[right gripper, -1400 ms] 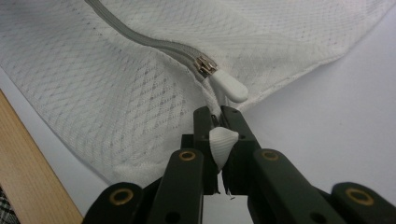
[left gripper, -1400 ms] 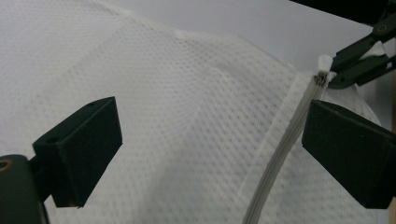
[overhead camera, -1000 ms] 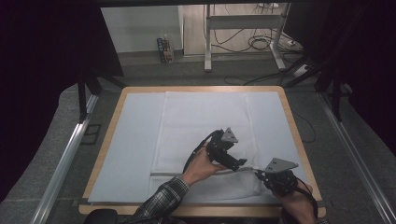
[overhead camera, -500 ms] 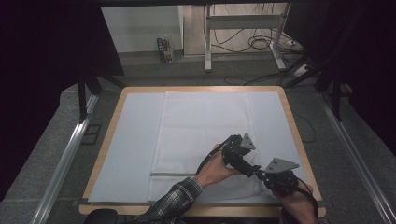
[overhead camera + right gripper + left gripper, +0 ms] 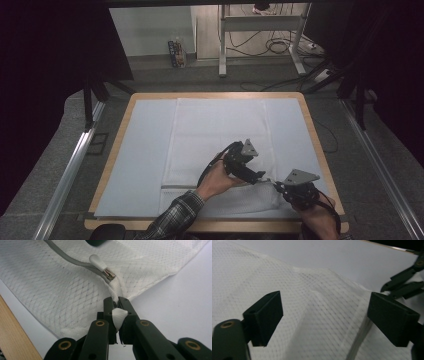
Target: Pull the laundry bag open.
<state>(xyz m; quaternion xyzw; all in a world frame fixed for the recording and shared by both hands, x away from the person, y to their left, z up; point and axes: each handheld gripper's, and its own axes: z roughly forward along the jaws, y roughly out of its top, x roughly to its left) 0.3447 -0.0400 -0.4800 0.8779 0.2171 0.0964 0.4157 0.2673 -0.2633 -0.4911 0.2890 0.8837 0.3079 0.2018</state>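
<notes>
While the right tool [image 5: 116, 305] pinches the mesh bag's [image 5: 62, 287] corner beside the zipper pull [image 5: 98, 261], the left tool [image 5: 324, 315], spread, hovers; zipper untouched.

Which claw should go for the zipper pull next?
Left. The right claw is shut on the mesh bag's end, anchoring it. The left claw is open above the mesh, free to reach the zipper pull.
</notes>
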